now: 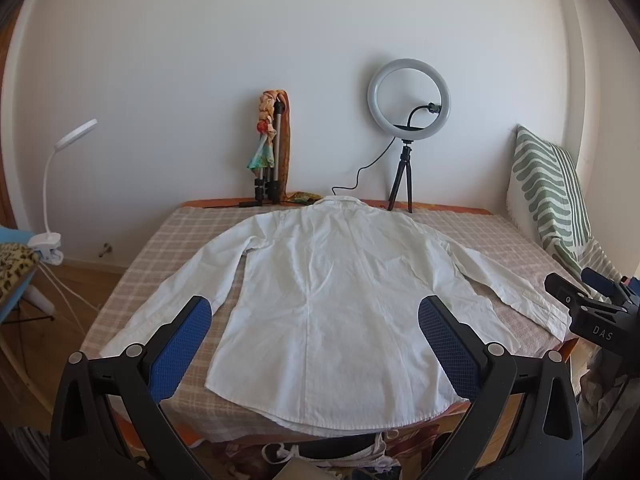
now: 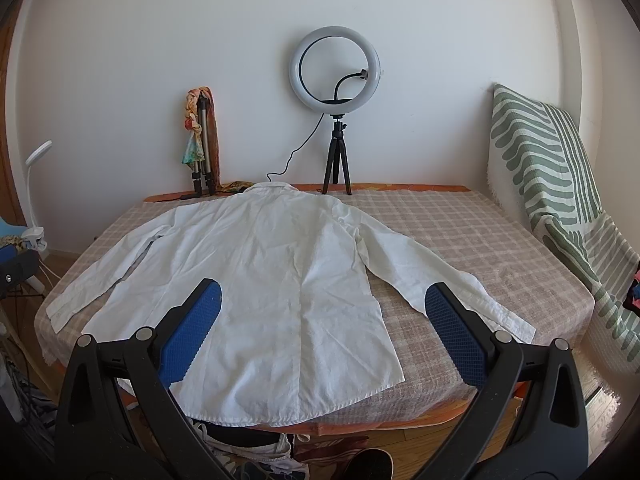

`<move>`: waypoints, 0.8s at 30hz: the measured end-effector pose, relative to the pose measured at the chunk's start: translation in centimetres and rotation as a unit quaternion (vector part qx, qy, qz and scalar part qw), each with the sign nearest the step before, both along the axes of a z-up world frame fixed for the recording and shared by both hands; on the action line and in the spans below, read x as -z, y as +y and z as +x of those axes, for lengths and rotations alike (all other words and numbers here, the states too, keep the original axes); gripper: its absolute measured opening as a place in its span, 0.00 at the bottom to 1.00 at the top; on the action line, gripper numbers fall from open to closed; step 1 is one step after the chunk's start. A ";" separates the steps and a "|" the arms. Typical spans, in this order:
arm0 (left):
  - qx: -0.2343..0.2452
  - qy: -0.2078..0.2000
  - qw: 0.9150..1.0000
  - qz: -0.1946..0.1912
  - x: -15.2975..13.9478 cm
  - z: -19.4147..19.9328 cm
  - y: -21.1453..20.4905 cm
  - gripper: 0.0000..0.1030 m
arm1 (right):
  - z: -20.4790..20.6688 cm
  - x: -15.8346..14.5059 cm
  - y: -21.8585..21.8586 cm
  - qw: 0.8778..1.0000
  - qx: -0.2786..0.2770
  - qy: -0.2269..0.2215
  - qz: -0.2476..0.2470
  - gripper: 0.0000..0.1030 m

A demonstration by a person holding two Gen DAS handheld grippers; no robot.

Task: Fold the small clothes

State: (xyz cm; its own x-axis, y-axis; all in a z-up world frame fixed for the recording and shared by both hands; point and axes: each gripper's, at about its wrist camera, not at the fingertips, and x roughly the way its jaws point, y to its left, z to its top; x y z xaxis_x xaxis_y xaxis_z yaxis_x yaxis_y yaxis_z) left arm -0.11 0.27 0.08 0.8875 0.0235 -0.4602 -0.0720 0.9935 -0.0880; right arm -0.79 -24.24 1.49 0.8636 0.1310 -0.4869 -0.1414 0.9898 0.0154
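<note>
Plainly, one white long-sleeved cotton shirt lies spread mid-frame on one checked tablecloth — two grippers, left gripper and right gripper, gape wide, holding nothing.

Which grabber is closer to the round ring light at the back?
Right. The right gripper faces the ring light almost straight on; the left gripper sits farther left, with the light off to its right.

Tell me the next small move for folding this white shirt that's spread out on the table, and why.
Probably bring the left gripper down to the left sleeve cuff to fold it inward. The white shirt lies flat, back up, sleeves spread, and both the left gripper and the right gripper hang open above it, holding nothing.
</note>
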 end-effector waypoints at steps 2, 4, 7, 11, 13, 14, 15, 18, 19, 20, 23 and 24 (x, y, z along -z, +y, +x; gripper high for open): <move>-0.001 0.000 1.000 0.001 0.0 0.0 -0.1 1.00 | 0.0 0.0 0.0 1.000 0.000 0.000 0.000 1.00; 0.000 0.000 1.000 0.001 0.0 0.0 0.0 1.00 | 0.0 0.0 0.0 1.000 0.000 0.000 0.000 1.00; -0.001 0.000 1.000 0.000 -0.1 0.1 0.0 1.00 | 0.0 0.0 0.0 1.000 0.000 0.000 0.000 1.00; -0.002 -0.001 1.000 -0.001 -0.2 0.1 0.0 1.00 | 0.1 0.0 0.0 1.000 -0.001 0.000 0.000 1.00; -0.003 -0.002 1.000 0.000 -0.2 0.1 -0.1 1.00 | 0.1 0.0 0.0 1.000 0.000 -0.001 -0.001 1.00; -0.003 -0.001 1.000 -0.001 -0.2 0.2 0.0 1.00 | 0.1 0.0 0.0 1.000 -0.001 -0.001 0.000 1.00; -0.003 -0.001 1.000 -0.001 -0.2 0.1 0.0 1.00 | 0.1 0.0 0.0 1.000 -0.001 0.000 0.000 1.00; -0.002 -0.002 1.000 0.000 -0.1 0.1 -0.1 1.00 | 0.1 0.0 0.0 1.000 0.000 -0.001 0.000 1.00; -0.003 -0.002 1.000 -0.001 -0.1 0.1 -0.1 1.00 | 0.1 0.0 0.0 1.000 0.000 0.000 0.000 1.00; -0.003 -0.002 1.000 -0.001 -0.1 0.1 0.0 1.00 | 0.0 -0.1 0.0 1.000 0.000 0.000 0.001 1.00; -0.004 -0.003 1.000 -0.003 -0.1 0.1 -0.1 1.00 | 0.0 0.0 0.0 1.000 0.001 0.000 0.000 1.00; -0.004 -0.003 1.000 -0.005 -0.1 0.2 -0.1 1.00 | 0.1 -0.2 0.0 1.000 0.002 0.000 0.000 1.00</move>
State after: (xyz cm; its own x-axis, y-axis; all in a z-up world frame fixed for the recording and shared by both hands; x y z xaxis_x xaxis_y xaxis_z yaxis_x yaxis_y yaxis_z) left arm 0.07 0.17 0.18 0.8899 0.0268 -0.4553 -0.0797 0.9920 -0.0974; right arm -0.71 -24.21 1.65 0.8643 0.1273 -0.4865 -0.1374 0.9904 0.0151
